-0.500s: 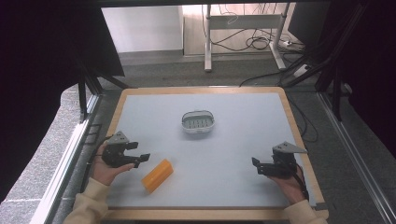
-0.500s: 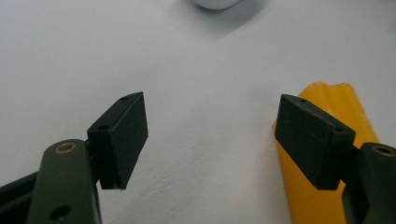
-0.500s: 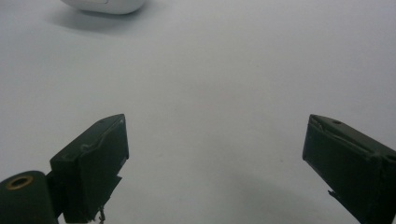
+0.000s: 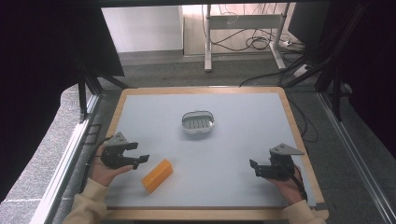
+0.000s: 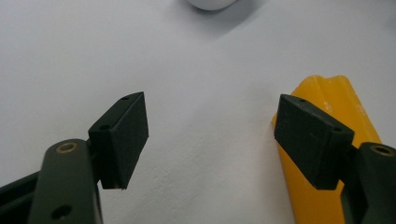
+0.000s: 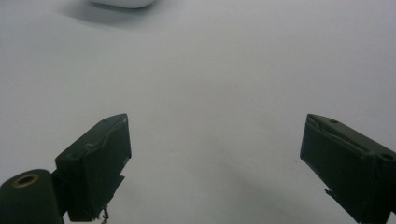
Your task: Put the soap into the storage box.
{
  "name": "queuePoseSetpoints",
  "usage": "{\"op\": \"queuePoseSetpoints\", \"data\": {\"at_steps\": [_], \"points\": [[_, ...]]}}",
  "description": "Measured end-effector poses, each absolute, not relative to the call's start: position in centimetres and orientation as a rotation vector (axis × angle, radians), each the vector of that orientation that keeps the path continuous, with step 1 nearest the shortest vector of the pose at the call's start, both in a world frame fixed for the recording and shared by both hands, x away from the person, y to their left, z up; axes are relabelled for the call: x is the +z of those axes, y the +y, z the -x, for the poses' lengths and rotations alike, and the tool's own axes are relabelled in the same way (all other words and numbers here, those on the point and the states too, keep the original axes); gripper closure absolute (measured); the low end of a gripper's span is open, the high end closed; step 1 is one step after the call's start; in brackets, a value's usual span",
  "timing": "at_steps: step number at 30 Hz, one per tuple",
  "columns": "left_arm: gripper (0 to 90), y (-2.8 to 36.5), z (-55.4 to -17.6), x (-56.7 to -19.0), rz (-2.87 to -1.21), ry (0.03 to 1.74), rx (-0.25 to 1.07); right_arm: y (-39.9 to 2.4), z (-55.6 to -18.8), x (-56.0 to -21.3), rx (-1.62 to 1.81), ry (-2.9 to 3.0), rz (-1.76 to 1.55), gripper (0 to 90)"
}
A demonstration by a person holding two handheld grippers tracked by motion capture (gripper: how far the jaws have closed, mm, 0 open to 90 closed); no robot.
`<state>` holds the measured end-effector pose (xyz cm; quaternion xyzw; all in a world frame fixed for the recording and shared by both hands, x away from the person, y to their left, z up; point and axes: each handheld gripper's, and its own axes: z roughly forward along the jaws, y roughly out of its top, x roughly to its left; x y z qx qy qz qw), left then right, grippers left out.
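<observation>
Soap lies on the tabletop just beside the wide-open, empty left gripper, while the right gripper gapes empty too, dish ahead.

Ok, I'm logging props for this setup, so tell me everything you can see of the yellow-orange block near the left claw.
The yellow-orange block is an elongated bar, waxy or soap-like in look, with lengthwise ridges on top. It lies flat and diagonal on the grey table top, near its front edge. The left claw is open just beside its upper end; one jaw overlaps it in the left gripper view, but contact cannot be told.
</observation>
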<state>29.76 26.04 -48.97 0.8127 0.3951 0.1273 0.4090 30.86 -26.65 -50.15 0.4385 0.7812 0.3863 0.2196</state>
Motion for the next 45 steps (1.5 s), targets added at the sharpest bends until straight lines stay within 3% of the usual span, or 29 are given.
{"op": "queuePoseSetpoints", "data": {"at_steps": [24,45], "points": [[34.2,25.4,-29.0,-46.5,-2.081,0.989,0.309,-26.2,-30.2,-50.2,1.076,2.185,-1.143,13.3],[34.6,23.2,-28.7,-45.2,-2.176,1.004,0.226,-26.5,-30.0,-50.1,1.067,2.176,-1.156,13.7]]}}
